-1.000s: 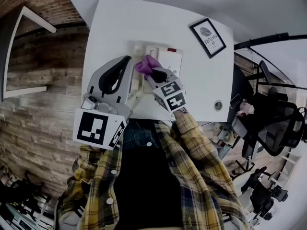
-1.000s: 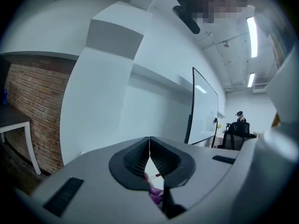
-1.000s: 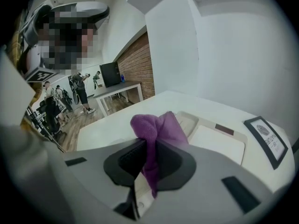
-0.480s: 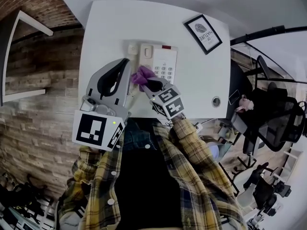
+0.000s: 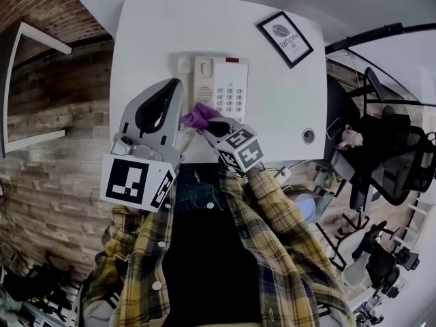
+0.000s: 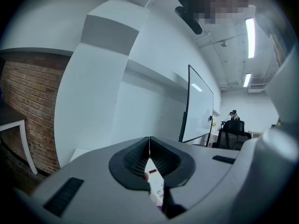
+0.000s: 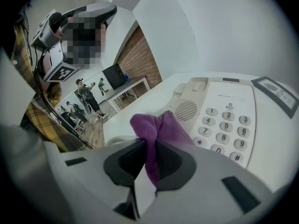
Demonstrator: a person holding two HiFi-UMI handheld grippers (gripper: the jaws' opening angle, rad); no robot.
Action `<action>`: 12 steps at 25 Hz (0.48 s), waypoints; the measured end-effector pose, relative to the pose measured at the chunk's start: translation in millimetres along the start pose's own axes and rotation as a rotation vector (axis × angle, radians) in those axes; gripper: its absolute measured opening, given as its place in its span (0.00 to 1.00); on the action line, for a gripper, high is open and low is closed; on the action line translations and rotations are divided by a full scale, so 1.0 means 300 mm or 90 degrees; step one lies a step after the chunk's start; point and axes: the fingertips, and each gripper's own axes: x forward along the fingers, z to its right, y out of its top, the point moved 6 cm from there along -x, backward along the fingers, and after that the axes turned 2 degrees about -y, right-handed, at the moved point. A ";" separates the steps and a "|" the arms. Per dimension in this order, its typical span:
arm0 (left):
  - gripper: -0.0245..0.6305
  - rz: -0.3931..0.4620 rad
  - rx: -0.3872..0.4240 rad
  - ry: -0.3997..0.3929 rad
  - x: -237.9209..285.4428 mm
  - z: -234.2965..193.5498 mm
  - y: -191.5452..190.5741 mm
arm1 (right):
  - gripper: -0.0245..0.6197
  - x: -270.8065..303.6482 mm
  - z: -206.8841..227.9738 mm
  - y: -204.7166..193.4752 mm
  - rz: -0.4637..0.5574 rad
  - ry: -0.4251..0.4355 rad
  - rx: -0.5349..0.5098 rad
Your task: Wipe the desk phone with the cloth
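Left tongs [image 5: 176, 84] closed, right tongs [image 5: 210, 124] clamped.

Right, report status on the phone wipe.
Left gripper shut, empty. Right gripper shut on purple cloth, by the near-left corner of the cream push-button desk phone. Black-framed print apart on the white desk.

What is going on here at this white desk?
A person in a yellow plaid shirt is at a white desk. The right hand-held gripper is shut on a purple cloth and holds it at the near corner of the desk phone. The left hand-held gripper has its jaws together with nothing between them and hangs to the left of the phone.
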 end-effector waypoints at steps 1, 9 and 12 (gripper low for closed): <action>0.06 0.000 0.001 -0.001 0.000 0.000 0.002 | 0.13 -0.003 -0.004 -0.002 -0.002 0.000 -0.003; 0.06 0.002 -0.002 0.001 -0.010 -0.013 -0.004 | 0.13 -0.058 0.011 -0.011 0.033 0.015 0.047; 0.06 0.005 -0.005 0.003 -0.009 -0.026 -0.004 | 0.13 -0.107 0.041 0.028 0.062 0.003 0.058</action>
